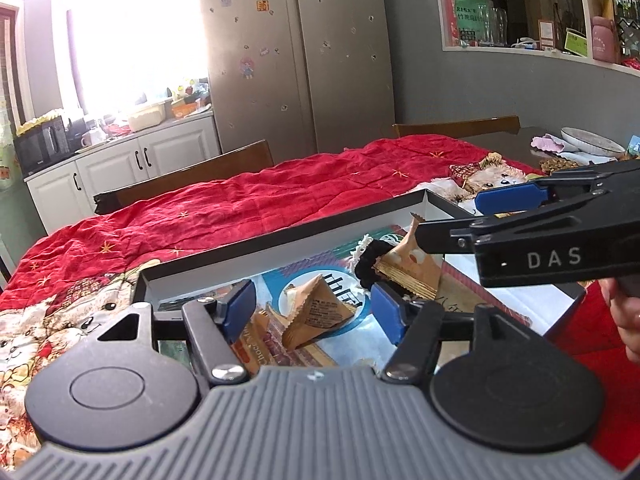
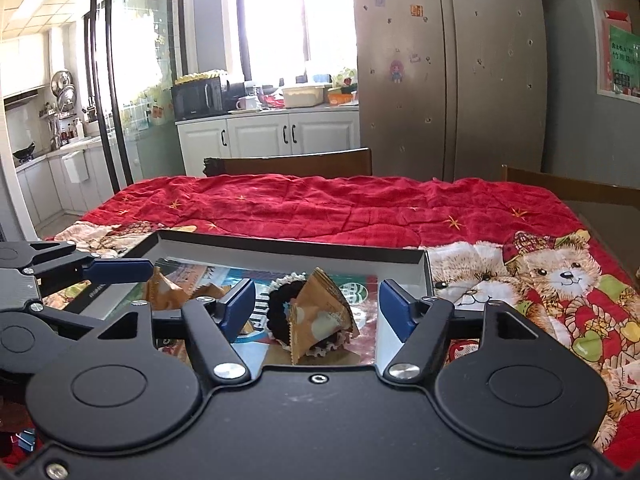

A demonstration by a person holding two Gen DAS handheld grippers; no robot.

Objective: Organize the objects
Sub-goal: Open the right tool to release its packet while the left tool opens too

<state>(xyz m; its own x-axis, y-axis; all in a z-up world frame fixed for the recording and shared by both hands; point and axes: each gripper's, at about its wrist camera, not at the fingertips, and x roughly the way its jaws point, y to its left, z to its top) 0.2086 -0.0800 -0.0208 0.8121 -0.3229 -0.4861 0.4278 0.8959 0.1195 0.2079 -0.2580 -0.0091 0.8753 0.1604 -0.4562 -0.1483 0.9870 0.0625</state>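
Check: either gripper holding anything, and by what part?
Nothing held. Left gripper and right gripper are open above the snack packets in the box.

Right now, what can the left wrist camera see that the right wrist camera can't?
Only the left view shows the white wall shelf with clear glasses and a person's hand. Only the right view shows the glass sliding door to a kitchen. Both show the shallow black-rimmed box, orange triangular snack packets, the black frilly hair tie, red blanket and silver fridge.
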